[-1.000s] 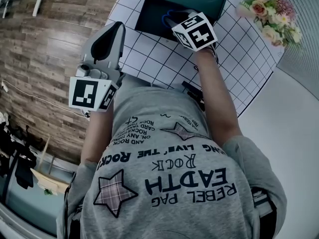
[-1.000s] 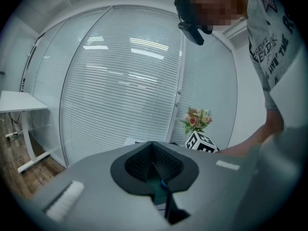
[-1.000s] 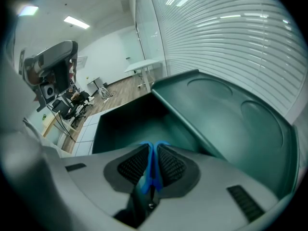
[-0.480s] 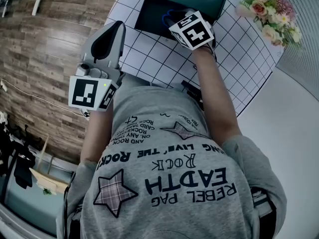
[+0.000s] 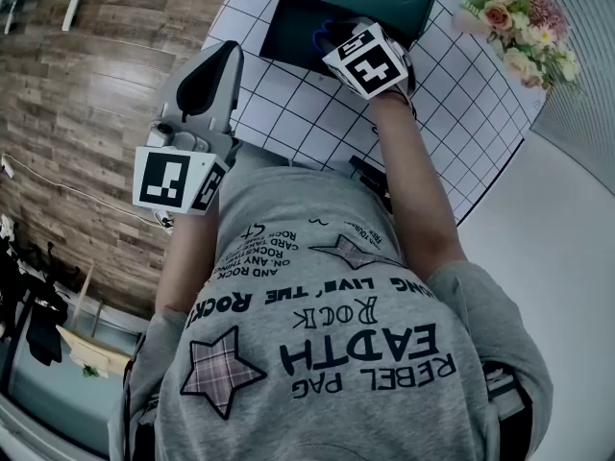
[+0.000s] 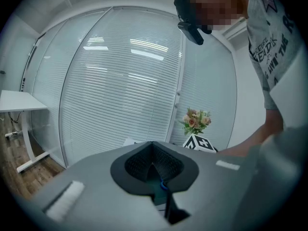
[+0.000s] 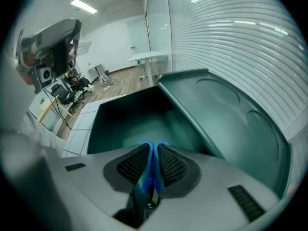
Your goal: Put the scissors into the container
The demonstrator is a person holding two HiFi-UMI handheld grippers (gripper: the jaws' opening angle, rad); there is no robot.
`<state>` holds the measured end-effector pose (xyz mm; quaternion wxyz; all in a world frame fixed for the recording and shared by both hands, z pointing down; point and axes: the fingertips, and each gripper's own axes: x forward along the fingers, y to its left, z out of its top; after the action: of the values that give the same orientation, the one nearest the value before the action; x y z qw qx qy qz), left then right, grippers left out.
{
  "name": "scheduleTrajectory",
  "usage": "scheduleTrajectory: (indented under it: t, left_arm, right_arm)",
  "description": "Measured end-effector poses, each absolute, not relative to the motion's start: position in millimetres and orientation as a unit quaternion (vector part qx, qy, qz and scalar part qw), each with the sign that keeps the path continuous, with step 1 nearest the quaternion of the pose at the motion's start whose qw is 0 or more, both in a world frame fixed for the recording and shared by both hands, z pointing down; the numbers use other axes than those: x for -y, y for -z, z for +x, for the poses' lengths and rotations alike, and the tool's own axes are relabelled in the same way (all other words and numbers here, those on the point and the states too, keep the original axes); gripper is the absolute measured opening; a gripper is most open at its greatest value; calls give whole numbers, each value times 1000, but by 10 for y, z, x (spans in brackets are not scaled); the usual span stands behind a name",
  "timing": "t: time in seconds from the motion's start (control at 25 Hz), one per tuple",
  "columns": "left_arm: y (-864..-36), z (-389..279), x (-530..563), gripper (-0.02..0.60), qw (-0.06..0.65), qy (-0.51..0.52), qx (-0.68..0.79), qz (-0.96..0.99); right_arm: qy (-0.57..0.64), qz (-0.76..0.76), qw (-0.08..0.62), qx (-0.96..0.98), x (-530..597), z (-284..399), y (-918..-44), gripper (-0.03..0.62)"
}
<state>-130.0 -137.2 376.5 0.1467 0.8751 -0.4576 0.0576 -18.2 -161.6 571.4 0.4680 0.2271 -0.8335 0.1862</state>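
The scissors (image 7: pixel 148 174) hung over the open container, their blue handles pinched edge-on between the ribbed pads of the right gripper (image 7: pixel 153 148); the blades could not be made out. The container (image 7: pixel 126 124) was a dark teal box on the white grid-patterned tabletop (image 5: pixel 298 113), its hinged lid thrown back and leaning up behind it.

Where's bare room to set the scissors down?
Container floor looks bare beside its open lid. Table grid bare between container and torso, also between right arm and flowers. Crowded only at container's near rim, where right gripper grips scissors.
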Motion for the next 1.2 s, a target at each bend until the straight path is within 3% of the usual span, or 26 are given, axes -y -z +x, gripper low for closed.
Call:
scheduleTrajectory:
  t: [0.2,0.4,0.8,1.2]
  left_arm:
    - [-3743,-1309,1373,9,145,-56,457,876]
    - [-3719,-1309,1379,9,144,-53,457,876]
    - [-3623,-1266,1397,9,135,-49,452,881]
    - [-3459,-1156,1393,9,114,-46,436,891]
  right_arm:
    - [-192,222,468,834,1596,-209,-5713,79]
    - [-190,228,465,834,1596,-209,-5666,123]
    - [-186,245,438,845,1654,-208,-5400,123]
    - [-182,282,385,859,1656,-153,-5032,23]
